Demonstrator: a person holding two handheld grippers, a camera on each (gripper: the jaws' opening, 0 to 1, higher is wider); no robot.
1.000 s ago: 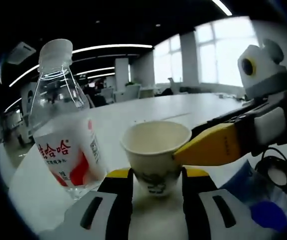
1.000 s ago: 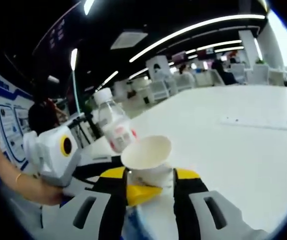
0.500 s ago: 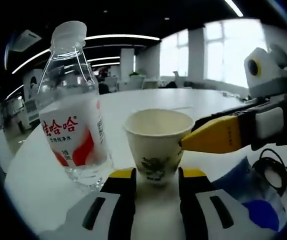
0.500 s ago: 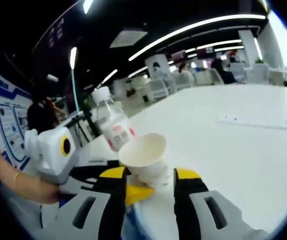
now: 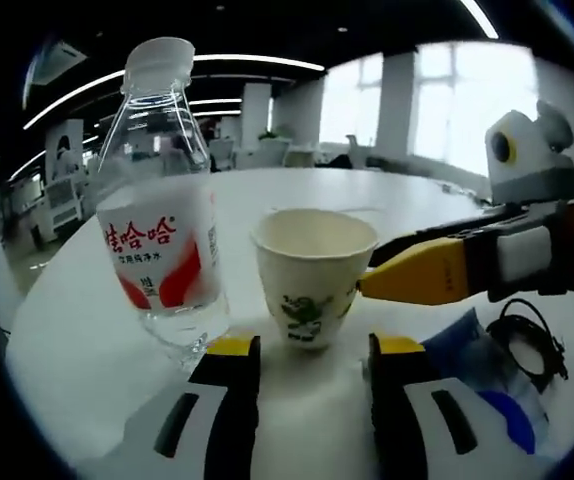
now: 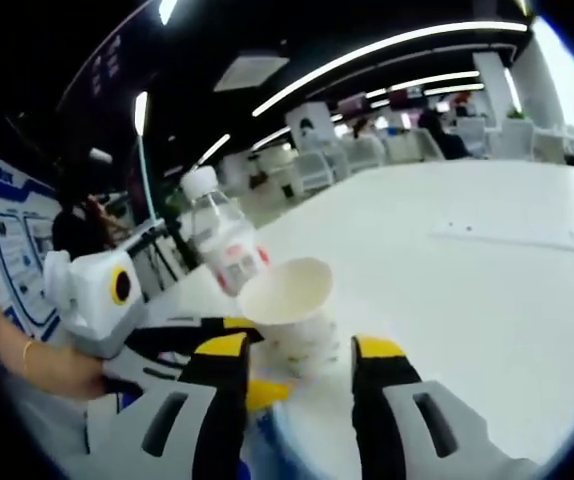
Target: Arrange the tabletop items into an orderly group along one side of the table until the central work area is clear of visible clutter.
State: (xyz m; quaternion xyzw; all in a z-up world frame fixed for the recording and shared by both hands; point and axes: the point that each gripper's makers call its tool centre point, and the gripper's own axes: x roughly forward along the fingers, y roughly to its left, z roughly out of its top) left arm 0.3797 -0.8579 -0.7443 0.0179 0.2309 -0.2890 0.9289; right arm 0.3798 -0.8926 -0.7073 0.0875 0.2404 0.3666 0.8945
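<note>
A white paper cup (image 5: 312, 272) with a dark print stands upright on the white table (image 5: 77, 330). It sits just past the tips of my left gripper (image 5: 309, 350), which is open. A clear water bottle (image 5: 162, 225) with a red and white label and a white cap stands right beside the cup. From the right, a yellow finger (image 5: 422, 275) of the right gripper touches the cup's side. In the right gripper view the cup (image 6: 289, 305) sits between the tips of my open right gripper (image 6: 299, 352), with the bottle (image 6: 222, 245) behind it. The left gripper's yellow fingertip (image 6: 267, 393) lies under the cup.
A blue and clear packet (image 5: 487, 385) and a coiled black cable (image 5: 527, 335) lie on the table to the right of the cup. A hand (image 6: 37, 370) holds the left gripper. The white table (image 6: 467, 300) stretches far beyond the cup; office chairs stand in the distance.
My left gripper has drawn back a little, so the cup now stands past its tips instead of between them. The bottle appears closer to the cup. The right gripper stays at the cup.
</note>
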